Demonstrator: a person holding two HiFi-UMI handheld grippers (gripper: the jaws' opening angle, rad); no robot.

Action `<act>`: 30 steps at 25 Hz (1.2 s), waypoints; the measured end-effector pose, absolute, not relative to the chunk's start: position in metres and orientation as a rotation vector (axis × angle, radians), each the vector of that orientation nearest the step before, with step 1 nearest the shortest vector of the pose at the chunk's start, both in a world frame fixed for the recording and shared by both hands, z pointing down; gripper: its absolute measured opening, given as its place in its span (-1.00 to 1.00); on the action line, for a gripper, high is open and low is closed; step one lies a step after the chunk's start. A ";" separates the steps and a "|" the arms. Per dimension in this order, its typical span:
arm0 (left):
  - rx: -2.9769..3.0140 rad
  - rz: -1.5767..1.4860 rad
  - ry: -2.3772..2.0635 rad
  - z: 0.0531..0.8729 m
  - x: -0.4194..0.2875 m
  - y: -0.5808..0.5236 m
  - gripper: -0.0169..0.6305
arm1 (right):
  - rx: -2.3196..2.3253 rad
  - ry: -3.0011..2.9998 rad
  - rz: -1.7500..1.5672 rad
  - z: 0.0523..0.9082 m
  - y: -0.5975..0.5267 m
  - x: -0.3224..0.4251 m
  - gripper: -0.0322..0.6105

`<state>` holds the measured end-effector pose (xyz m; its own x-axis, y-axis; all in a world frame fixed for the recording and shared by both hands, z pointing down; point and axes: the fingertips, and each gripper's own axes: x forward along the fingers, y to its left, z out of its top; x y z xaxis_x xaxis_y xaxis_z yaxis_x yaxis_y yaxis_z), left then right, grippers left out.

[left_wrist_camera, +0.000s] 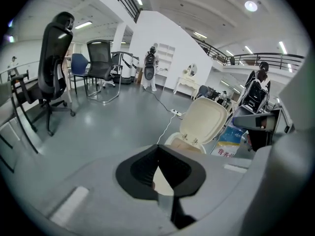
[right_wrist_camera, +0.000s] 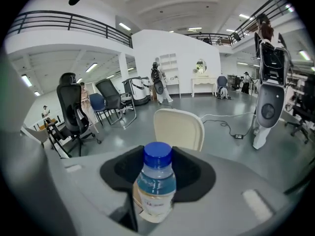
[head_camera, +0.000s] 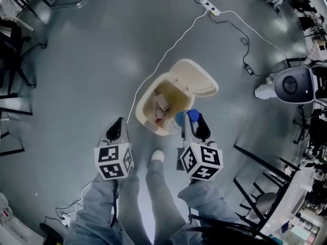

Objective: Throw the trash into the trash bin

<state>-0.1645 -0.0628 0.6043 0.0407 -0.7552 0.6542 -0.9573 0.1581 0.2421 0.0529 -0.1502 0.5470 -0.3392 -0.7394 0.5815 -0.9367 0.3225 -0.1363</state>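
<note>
Gripping the blue-capped bottle (right_wrist_camera: pixel 156 187), right gripper (head_camera: pixel 197 119) jaws pinch its body at the open trash bin (head_camera: pixel 140 105) rim, 4 o'clock. Left gripper (head_camera: pixel 119 122) at bin's 8 o'clock, jaws pressed together, empty.

Trash bin (head_camera: pixel 142 111) on the floor, just beyond two grippers.

Lid (head_camera: pixel 198 78) tipped back on the bin's far right side; scraps (head_camera: pixel 162 105) inside. Left gripper (head_camera: pixel 118 124) near the bin's near left corner, apart from it. Right gripper (head_camera: pixel 197 121) at the near right rim, bottle (head_camera: pixel 183 118) between its jaws, overlapping the rim from above. Shoe (head_camera: pixel 158 156) between both grippers, before the bin. Cable (head_camera: pixel 168 50) from the bin's left side to a power strip (head_camera: pixel 210 7) far behind. Office chairs (left_wrist_camera: pixel 101 63) far left; standing machine (head_camera: pixel 291 84) far right.
</note>
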 end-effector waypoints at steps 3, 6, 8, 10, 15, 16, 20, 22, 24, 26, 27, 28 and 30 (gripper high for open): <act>1.592 0.359 -1.786 0.606 -0.177 -0.058 -0.92 | 1.432 -2.187 0.630 0.559 -0.162 0.039 -0.34; 1.547 0.354 -1.807 0.611 -0.186 -0.053 -0.92 | 1.396 -2.191 0.623 0.568 -0.172 0.029 -0.34; 1.521 0.351 -1.816 0.616 -0.190 -0.052 -0.92 | 1.380 -2.197 0.619 0.573 -0.177 0.025 -0.34; 1.503 0.351 -1.820 0.621 -0.191 -0.051 -0.92 | 1.367 -2.203 0.617 0.577 -0.181 0.022 -0.34; 1.488 0.355 -1.819 0.627 -0.188 -0.052 -0.92 | 1.322 -2.216 0.627 0.587 -0.185 0.018 -0.34; 1.488 0.357 -1.819 0.629 -0.187 -0.052 -0.92 | 1.307 -2.226 0.629 0.588 -0.185 0.017 -0.33; 1.488 0.365 -1.814 0.633 -0.182 -0.055 -0.92 | 1.286 -2.237 0.626 0.592 -0.187 0.018 -0.15; 1.487 0.366 -1.811 0.634 -0.180 -0.056 -0.92 | 1.288 -2.232 0.627 0.592 -0.187 0.022 -0.14; 1.489 0.368 -1.808 0.635 -0.177 -0.057 -0.92 | 1.292 -2.225 0.634 0.593 -0.187 0.026 -0.14; 1.495 0.370 -1.803 0.636 -0.173 -0.059 -0.92 | 1.299 -2.215 0.640 0.595 -0.187 0.031 -0.14; 1.497 0.372 -1.801 0.637 -0.171 -0.059 -0.92 | 1.302 -2.211 0.643 0.596 -0.187 0.034 -0.14; 1.500 0.374 -1.799 0.637 -0.169 -0.060 -0.92 | 1.306 -2.208 0.646 0.597 -0.186 0.036 -0.14; 1.505 0.377 -1.794 0.637 -0.166 -0.060 -0.92 | 1.314 -2.203 0.652 0.597 -0.186 0.039 -0.14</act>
<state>-0.1663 -0.0605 0.6371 -0.0266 -0.7137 0.6999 -0.9352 0.2651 0.2347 0.0394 -0.1859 0.5974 -0.4165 -0.6598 0.6254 -0.8939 0.4225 -0.1495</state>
